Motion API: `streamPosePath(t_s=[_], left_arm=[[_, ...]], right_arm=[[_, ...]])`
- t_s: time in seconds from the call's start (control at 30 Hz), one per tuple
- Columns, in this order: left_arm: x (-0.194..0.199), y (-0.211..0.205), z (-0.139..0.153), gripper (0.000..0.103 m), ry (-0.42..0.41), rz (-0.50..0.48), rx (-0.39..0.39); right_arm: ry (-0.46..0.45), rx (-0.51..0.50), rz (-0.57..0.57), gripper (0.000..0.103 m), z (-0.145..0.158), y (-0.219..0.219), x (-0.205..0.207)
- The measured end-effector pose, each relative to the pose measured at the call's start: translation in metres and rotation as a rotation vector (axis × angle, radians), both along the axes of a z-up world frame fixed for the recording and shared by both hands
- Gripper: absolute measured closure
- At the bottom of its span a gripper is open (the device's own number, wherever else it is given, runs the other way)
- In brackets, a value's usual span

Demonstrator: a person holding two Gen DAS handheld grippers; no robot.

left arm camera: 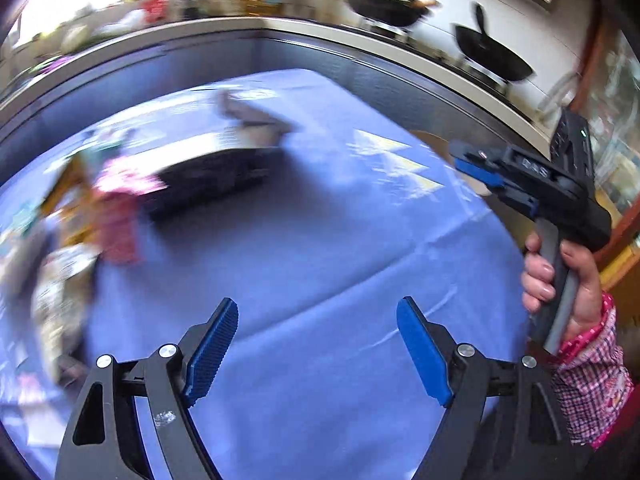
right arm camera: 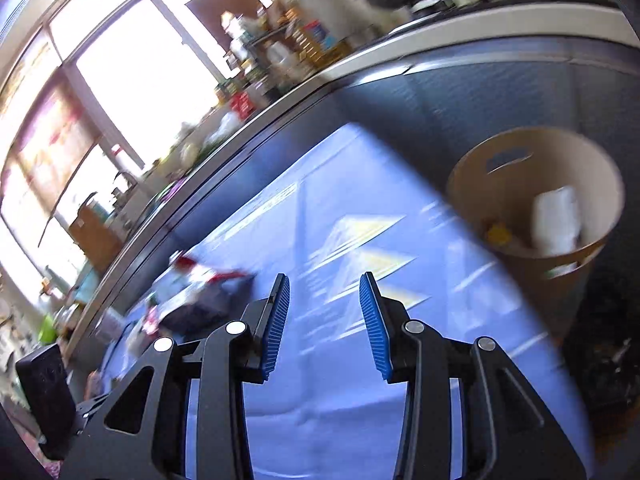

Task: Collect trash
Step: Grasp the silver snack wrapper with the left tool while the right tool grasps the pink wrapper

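A blurred heap of wrappers and scraps [left arm camera: 80,216] lies at the left edge of the blue-covered bench [left arm camera: 320,240], with a dark flat tray [left arm camera: 216,172] just right of it toward the far side. Over the near middle of the cloth, the left hand-held gripper [left arm camera: 316,352] hovers with its blue pads spread wide and nothing between them. At the right, a hand [left arm camera: 560,276] in a pink checked sleeve [left arm camera: 592,376] grips the handle of the right hand-held gripper [right arm camera: 325,326], whose jaws stand partly apart and empty above the bench. Off the bench's far right corner stands a round brown bin [right arm camera: 516,160], holding a white crumpled piece [right arm camera: 556,216] and a small yellow scrap [right arm camera: 498,234]. Two black woks [left arm camera: 492,54] sit on the counter beyond.
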State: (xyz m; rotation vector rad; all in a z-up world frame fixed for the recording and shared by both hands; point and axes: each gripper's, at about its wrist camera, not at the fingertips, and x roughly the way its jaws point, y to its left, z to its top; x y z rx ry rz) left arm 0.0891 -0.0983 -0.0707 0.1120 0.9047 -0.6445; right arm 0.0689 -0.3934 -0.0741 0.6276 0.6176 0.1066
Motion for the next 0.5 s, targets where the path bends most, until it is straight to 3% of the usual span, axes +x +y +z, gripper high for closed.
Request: streamPosePath(t_s=[0.17, 0.23, 0.3, 0.37, 0.43, 0.5], left_arm=[[0.006, 0.106, 0.011, 0.013, -0.066, 0.324, -0.044], [0.012, 0.128, 0.011, 0.01, -0.088, 0.424, -0.028], [0.02, 0.14, 0.005, 0.01, -0.076, 0.456, -0.017], [0.029, 0.139, -0.001, 0.01, -0.076, 0.466, -0.014], [0.034, 0.137, -0.009, 0.01, -0.084, 0.462, 0.004], [0.039, 0.136, -0.016, 0.018, -0.087, 0.453, 0.026]], right_arm=[[0.056, -0.03, 0.227, 0.066, -0.004, 0.096, 0.025], [0.067, -0.053, 0.304, 0.066, -0.003, 0.133, 0.034], [0.066, -0.094, 0.37, 0.064, 0.0, 0.168, 0.043], [0.061, -0.135, 0.41, 0.053, 0.004, 0.198, 0.053], [0.063, -0.159, 0.437, 0.053, 0.005, 0.219, 0.064], [0.075, -0.189, 0.453, 0.053, 0.004, 0.236, 0.074]])
